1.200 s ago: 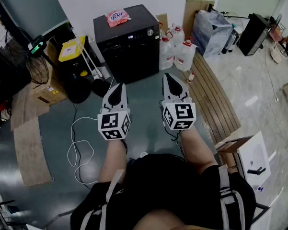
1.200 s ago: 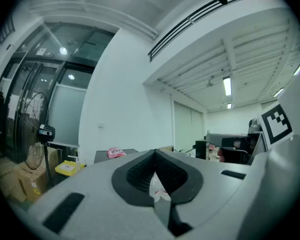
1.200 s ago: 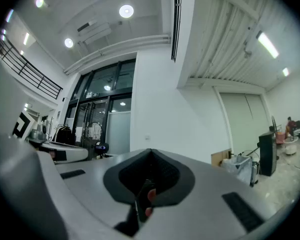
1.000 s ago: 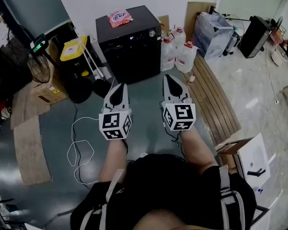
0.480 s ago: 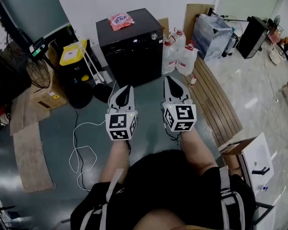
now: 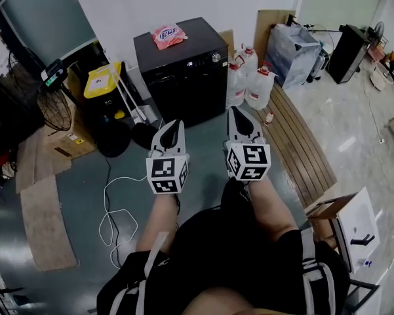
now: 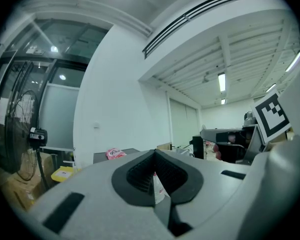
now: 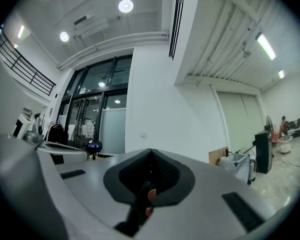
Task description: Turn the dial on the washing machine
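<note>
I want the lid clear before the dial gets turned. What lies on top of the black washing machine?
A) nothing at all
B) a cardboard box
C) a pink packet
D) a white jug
C: a pink packet lies on top of the black washing machine, near its back edge; the white jugs stand on the floor beside it.

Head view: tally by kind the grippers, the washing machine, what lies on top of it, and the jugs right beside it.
Grippers: 2 (left gripper, right gripper)
Washing machine: 1
Packet: 1
Jugs: 3
Total: 7
</note>
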